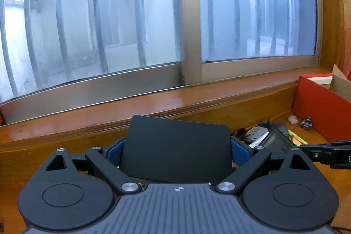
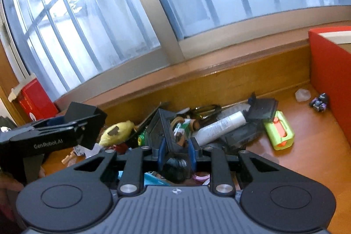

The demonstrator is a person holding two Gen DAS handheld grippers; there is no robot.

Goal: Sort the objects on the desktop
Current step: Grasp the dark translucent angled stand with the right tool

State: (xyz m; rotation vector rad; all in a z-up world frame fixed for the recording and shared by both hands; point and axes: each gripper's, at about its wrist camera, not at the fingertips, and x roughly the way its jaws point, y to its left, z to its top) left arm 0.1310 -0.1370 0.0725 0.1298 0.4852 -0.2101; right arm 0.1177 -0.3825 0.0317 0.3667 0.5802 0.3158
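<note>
My left gripper [image 1: 176, 150] is shut on a flat black box [image 1: 176, 146], held up above the wooden desk in front of the window; it also shows at the left of the right wrist view [image 2: 85, 120]. My right gripper [image 2: 176, 151] is shut on a dark angular plastic piece [image 2: 162, 126], low over a pile of desk clutter [image 2: 197, 124]. The pile holds a white bottle [image 2: 221, 126], a yellow soft toy [image 2: 117, 132] and a green and orange toy [image 2: 279, 133].
A red box [image 2: 331, 71] stands at the right edge of the desk [image 2: 307, 146], with a small purple toy [image 2: 319, 102] and a clear lump [image 2: 302, 94] beside it. Another red box [image 2: 33, 100] sits far left. The window sill [image 1: 131, 115] runs along the back.
</note>
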